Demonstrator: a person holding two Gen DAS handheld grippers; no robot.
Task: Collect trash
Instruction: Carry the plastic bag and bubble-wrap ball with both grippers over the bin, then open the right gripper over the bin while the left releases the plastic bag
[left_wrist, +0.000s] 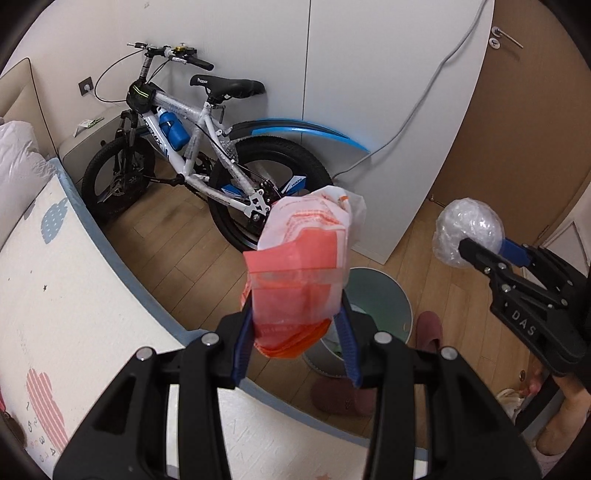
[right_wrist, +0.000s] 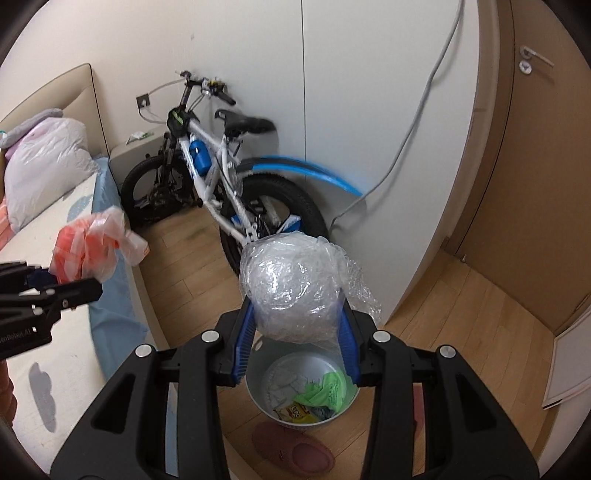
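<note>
Trash fills both grippers. The left gripper (left_wrist: 297, 325) is clamped on an orange-and-white plastic bag (left_wrist: 303, 266), crumpled and folded, its translucent white part sticking up past the blue fingers (left_wrist: 349, 339) and its orange part bulging out below them. The same bag (right_wrist: 88, 247) shows in the right wrist view at the far left, held out over the edge of the bed (right_wrist: 66, 332).

The right gripper (right_wrist: 295, 332) is closed on a ball of clear plastic wrap (right_wrist: 291, 291), wadded into a rough, shiny sphere with a loose flap trailing off to its right side. In the left wrist view that ball (left_wrist: 467, 230) sits at the tip of the right gripper (left_wrist: 491, 254), well apart from the bag.

A pale, round waste bin (right_wrist: 258, 391) stands on the wooden floor (right_wrist: 461, 332) directly beneath the wrap ball. Inside it lie a bright green crumpled wrapper (right_wrist: 325, 389), a yellow packet (right_wrist: 297, 411) and some whitish scraps (right_wrist: 284, 384). In the left wrist view the bin (left_wrist: 388, 299) sits just behind the bag, partly hidden by it.

A pink slipper (right_wrist: 295, 448) lies on the floor touching the bin's near side. A white and blue bicycle (left_wrist: 199, 147) leans against the white wardrobe (left_wrist: 369, 92) behind.
</note>
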